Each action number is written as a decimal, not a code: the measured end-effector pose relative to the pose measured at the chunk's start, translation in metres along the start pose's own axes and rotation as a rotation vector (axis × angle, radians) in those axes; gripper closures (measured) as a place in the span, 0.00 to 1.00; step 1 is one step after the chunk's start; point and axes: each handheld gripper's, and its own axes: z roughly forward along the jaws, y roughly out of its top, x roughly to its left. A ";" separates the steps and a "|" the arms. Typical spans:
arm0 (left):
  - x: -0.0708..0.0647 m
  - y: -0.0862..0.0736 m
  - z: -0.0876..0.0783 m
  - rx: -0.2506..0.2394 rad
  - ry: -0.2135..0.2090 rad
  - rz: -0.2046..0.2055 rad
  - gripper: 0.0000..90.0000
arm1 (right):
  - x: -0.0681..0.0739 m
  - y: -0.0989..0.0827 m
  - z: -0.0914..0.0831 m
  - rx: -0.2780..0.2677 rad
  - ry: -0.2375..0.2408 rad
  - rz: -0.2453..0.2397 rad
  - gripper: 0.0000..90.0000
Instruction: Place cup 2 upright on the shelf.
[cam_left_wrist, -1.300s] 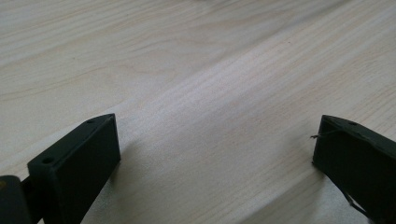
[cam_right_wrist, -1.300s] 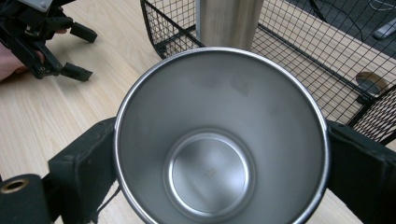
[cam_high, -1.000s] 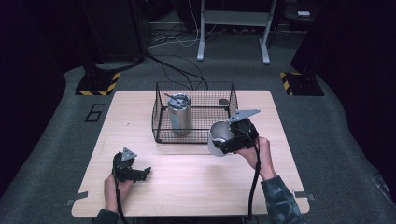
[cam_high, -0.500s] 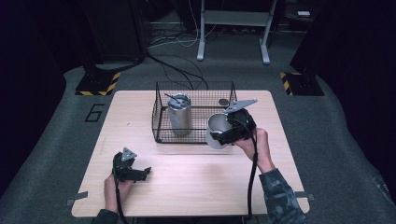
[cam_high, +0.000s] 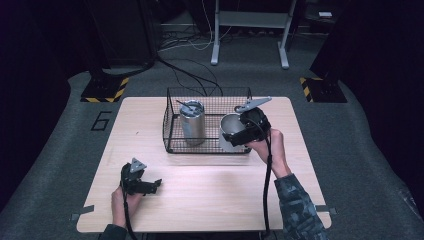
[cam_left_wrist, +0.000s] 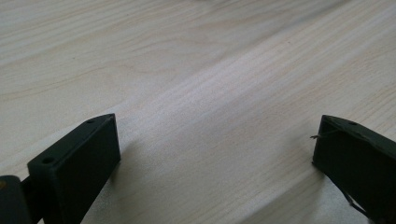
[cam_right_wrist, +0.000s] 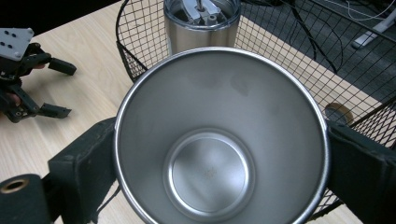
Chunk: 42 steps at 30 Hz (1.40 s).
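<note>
High view. Right gripper (cam_high: 239, 134) sits at about 1 o'clock from table centre, over the right end of the black wire-mesh basket (cam_high: 171, 131). Its jaws are clamped on the open stainless-steel cup (cam_high: 229, 131), one on each side of the cup wall; the cup is tilted, mouth towards the person, over the basket's front right part. I cannot tell whether the cup touches the basket floor. Inside the basket, at 9 o'clock from the cup and just beside it, the lidded stainless-steel tumbler (cam_high: 192, 122) stands upright. Left gripper (cam_high: 150, 185) lies low on the pale wooden table (cam_high: 215, 195) at about 8 o'clock, well apart from the basket, jaws spread and holding nothing.

Left gripper view. Two black jaws set wide apart, bare wood grain (cam_left_wrist: 201, 93) between them. A thin thread clings to the right jaw's tip.

Right gripper view. Cup (cam_right_wrist: 219, 140) seen straight down its mouth, shiny inside, nothing in it. Jaws press the rim from 9 and 3 o'clock. Tumbler (cam_right_wrist: 201, 25) at 12 o'clock just behind the cup, its lid carrying a slider. Basket mesh (cam_right_wrist: 140, 37) runs behind and to the right. A small round brownish disc (cam_right_wrist: 337, 113) lies at 3 o'clock on the basket floor. Left gripper (cam_right_wrist: 60, 88) at 10 o'clock on the table, jaws parted.
</note>
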 end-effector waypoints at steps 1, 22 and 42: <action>0.000 0.000 0.000 0.003 -0.006 -0.001 0.00 | -0.002 0.001 0.001 -0.004 0.003 -0.010 0.06; -0.001 0.000 0.000 -0.002 -0.005 -0.011 0.00 | -0.013 0.025 0.021 0.003 -0.018 0.008 0.06; -0.001 0.000 0.000 -0.002 -0.005 -0.011 0.00 | -0.029 0.036 0.037 0.016 -0.053 0.044 0.06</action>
